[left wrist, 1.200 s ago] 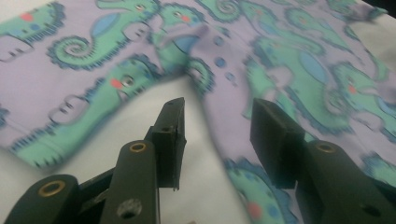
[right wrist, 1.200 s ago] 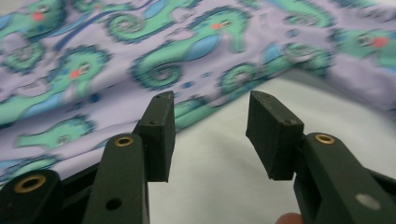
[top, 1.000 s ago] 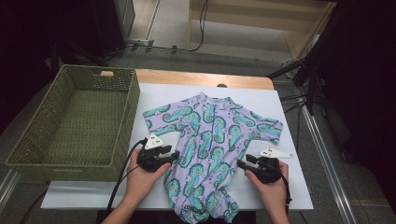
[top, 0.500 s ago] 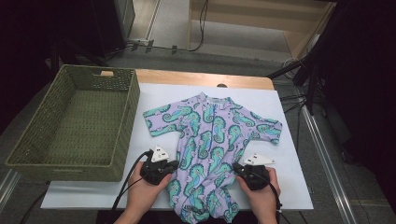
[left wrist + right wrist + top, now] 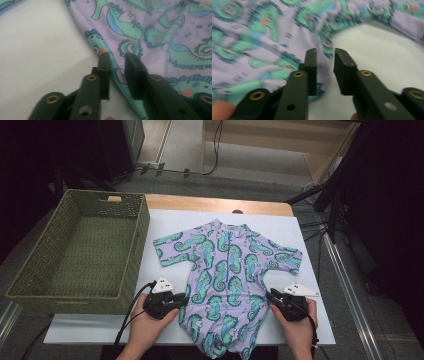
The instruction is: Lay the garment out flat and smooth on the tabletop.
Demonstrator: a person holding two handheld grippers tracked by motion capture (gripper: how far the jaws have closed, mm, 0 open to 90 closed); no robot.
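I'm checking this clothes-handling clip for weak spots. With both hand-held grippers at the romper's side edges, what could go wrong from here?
1. The left hand-held gripper has a gap between its jaws over the seahorse romper edge; a lift now may slip off the fabric.
2. The right hand-held gripper also stands open at the hem, so one side might rise alone and skew the fold.
3. The romper's bottom hangs over the table edge and could slide off.

High view looks down from above the surface (image 5: pixel 310 240); both gripper views sit close, sharing the garment's (image 5: pixel 227 270) edges
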